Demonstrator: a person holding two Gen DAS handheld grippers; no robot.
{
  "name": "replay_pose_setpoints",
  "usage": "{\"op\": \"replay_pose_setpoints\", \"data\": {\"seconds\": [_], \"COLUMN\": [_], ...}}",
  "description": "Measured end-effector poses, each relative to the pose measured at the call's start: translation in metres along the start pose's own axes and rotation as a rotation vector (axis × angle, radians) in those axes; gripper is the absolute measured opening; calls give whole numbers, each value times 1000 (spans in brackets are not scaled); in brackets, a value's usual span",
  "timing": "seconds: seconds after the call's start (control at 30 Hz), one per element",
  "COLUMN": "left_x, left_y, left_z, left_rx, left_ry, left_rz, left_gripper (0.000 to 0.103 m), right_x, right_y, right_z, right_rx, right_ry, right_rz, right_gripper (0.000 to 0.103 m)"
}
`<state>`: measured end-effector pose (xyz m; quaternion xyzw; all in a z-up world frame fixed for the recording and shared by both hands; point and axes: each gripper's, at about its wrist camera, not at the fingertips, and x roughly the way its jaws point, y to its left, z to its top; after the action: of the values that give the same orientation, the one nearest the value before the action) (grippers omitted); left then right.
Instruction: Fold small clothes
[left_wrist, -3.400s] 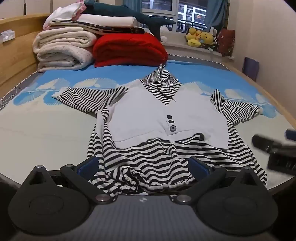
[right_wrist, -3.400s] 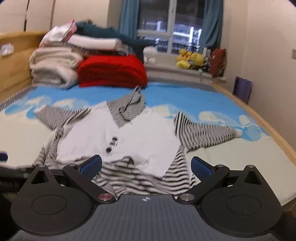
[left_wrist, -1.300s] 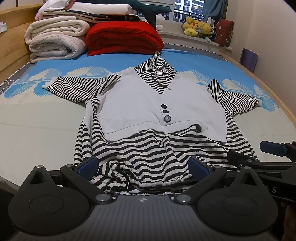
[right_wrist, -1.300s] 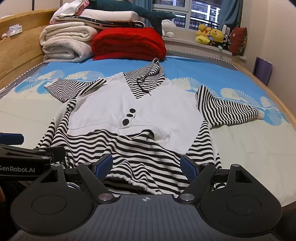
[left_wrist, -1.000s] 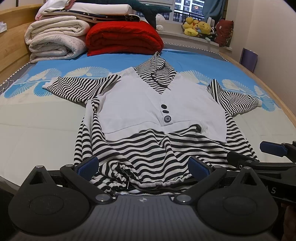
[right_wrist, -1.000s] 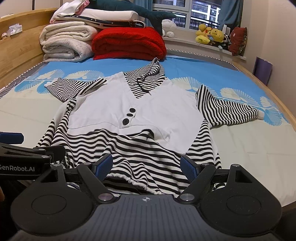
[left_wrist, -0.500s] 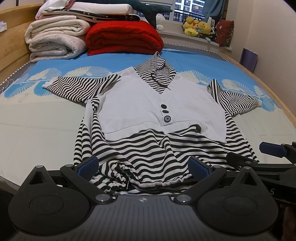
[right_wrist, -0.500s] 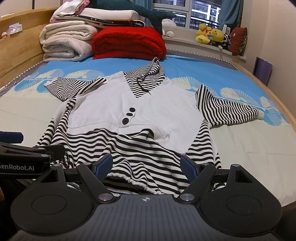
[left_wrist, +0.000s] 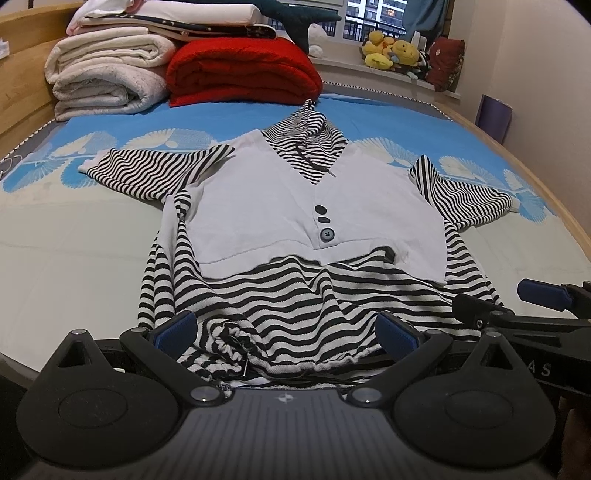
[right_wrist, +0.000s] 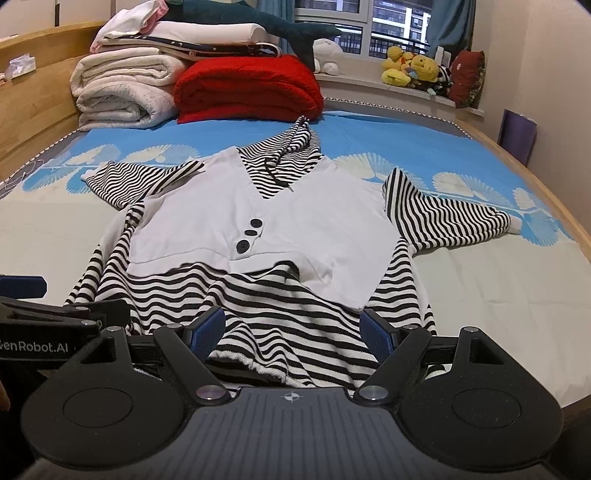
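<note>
The striped garment (left_wrist: 306, 236) is laid flat on the bed (left_wrist: 74, 251), hood toward 12 o'clock. The left gripper (left_wrist: 286, 330) is held with fingers apart, the gathered hem lying between them at 6 o'clock. The right gripper (right_wrist: 293, 328) is likewise spread, straddling the hem's right portion.

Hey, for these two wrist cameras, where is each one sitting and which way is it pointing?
Left wrist: sits on the left claw at the near edge of the bed, facing the window; looks over the striped garment; its own open fingers show, plus the right claw at right.
Right wrist: sits on the right claw, same heading, slightly to the right; its open fingers show, the left claw at left.
Shared: the garment, red blanket and folded white bedding.
</note>
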<state>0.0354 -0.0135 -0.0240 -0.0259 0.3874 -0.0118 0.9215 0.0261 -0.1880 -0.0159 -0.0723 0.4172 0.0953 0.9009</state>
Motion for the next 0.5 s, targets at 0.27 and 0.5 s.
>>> {"op": "replay_pose_setpoints", "data": {"seconds": [0.27,0.5], "left_x": [-3,25], "left_y": [10,48], "left_z": [20,102], "left_rx": [-17,-43], "left_ry": [-31,-127], "left_rz": [28,29], "left_gripper": [102,80], "right_x": [-2,-9], "right_y": [-7,-37], "right_z": [4,20], "right_rx": [39,144], "right_ry": [-34,-130], "right_rz": [-10,-64], "right_gripper": [73,66]}}
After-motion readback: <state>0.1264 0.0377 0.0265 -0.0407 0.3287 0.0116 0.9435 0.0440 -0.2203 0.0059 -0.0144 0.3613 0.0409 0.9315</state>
